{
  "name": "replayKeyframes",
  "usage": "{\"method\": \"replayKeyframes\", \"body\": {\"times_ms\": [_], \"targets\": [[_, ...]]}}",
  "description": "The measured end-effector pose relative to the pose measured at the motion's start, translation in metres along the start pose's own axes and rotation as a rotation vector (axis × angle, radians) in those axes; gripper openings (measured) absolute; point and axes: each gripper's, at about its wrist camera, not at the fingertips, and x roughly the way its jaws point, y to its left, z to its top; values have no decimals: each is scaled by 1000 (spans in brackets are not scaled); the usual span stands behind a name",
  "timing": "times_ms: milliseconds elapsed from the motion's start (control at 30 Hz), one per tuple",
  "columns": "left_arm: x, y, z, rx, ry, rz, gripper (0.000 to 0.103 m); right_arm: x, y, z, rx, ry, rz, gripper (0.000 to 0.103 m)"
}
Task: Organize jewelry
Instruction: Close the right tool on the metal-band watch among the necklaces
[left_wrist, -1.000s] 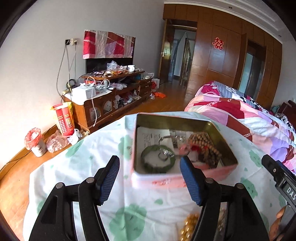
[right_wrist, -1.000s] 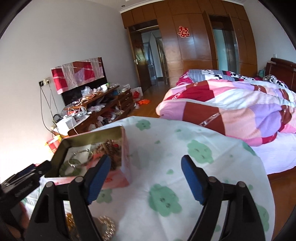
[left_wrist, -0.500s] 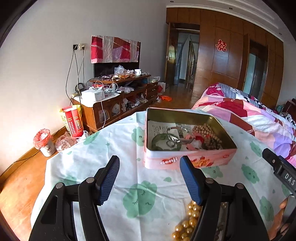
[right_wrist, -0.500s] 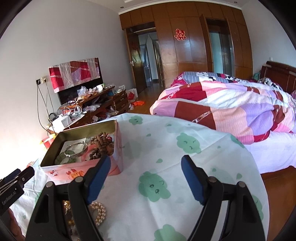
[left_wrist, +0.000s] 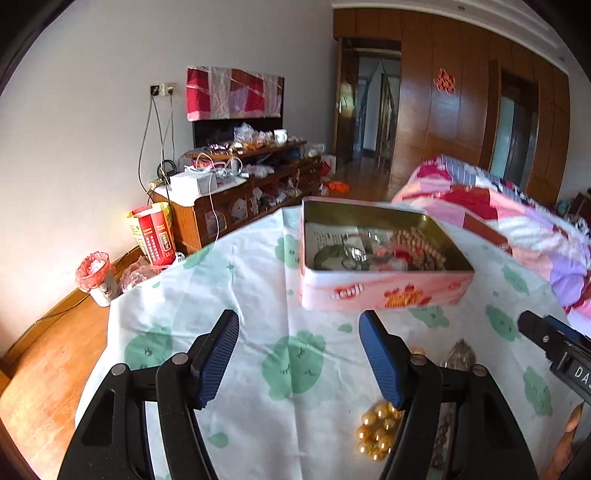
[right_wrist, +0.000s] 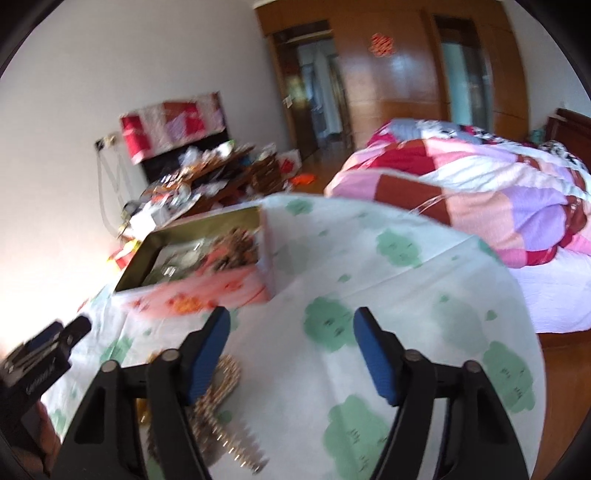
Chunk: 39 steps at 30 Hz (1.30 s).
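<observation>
A pink tin box (left_wrist: 384, 291) stands open on the cloud-print tablecloth (left_wrist: 258, 295). It holds a green bangle (left_wrist: 327, 254), a silver bangle and a strand of wooden beads (left_wrist: 417, 243). My left gripper (left_wrist: 299, 354) hovers open over bare cloth in front of the tin. Gold beads (left_wrist: 376, 428) lie by its right finger, and a small chain piece (left_wrist: 461, 354) lies further right. In the blurred right wrist view the tin (right_wrist: 207, 266) is up left. My right gripper (right_wrist: 291, 350) is closing with nothing between its jaws. A beaded chain (right_wrist: 221, 384) lies under its left finger.
A bed with a patchwork quilt (right_wrist: 480, 192) lies to the right past the table's rounded edge (right_wrist: 517, 295). A cluttered wooden TV stand (left_wrist: 236, 199) lines the far wall, with a red-lined bin (left_wrist: 94, 277) and wood floor at left.
Both grippers have drawn back from the tin, which now looks farther off. More loose jewelry shows on the cloth near them. The right jaws stand a little narrower.
</observation>
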Motion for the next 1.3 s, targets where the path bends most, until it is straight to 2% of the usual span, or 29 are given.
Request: {"method": "replayKeyframes", "body": {"times_ms": [67,133,200,267,400,433,533,667,867,1033,1100,1167,1233,1300], "targets": [[-3,-1,-2,7,0,-4,68,4,8,-5,-21,53,43,60],[-8,1,-2,0,-17,-7,68,8,17,-9,-45,94,78,57],[-7,1,-3,2,-8,-4,68,16,29,-11,-84,142,95,54],[-8,3,-4,-2,0,-6,68,26,38,-14,-116,189,112,43],[-7,8,-6,-18,16,-15,68,46,49,-21,-134,282,136,35],[-7,9,-6,-23,21,-16,68,47,51,-21,-136,289,139,32],[-7,11,-6,-36,24,-21,68,46,53,-22,-141,283,158,11],[-6,9,-6,-27,33,-32,68,33,50,-22,-144,234,184,7],[-4,8,-7,-19,50,-38,68,14,42,-3,-91,146,205,7],[-4,8,-7,-15,53,-24,68,23,36,2,-32,191,245,12],[-5,8,-8,-12,51,-23,68,36,37,0,-18,236,254,20],[-5,8,-8,-11,50,-24,68,45,39,-4,-15,273,260,37],[-4,9,-8,-15,53,-29,68,49,39,-7,-7,288,265,49],[-2,11,-7,-21,62,-30,68,50,42,-9,-10,284,268,53]]}}
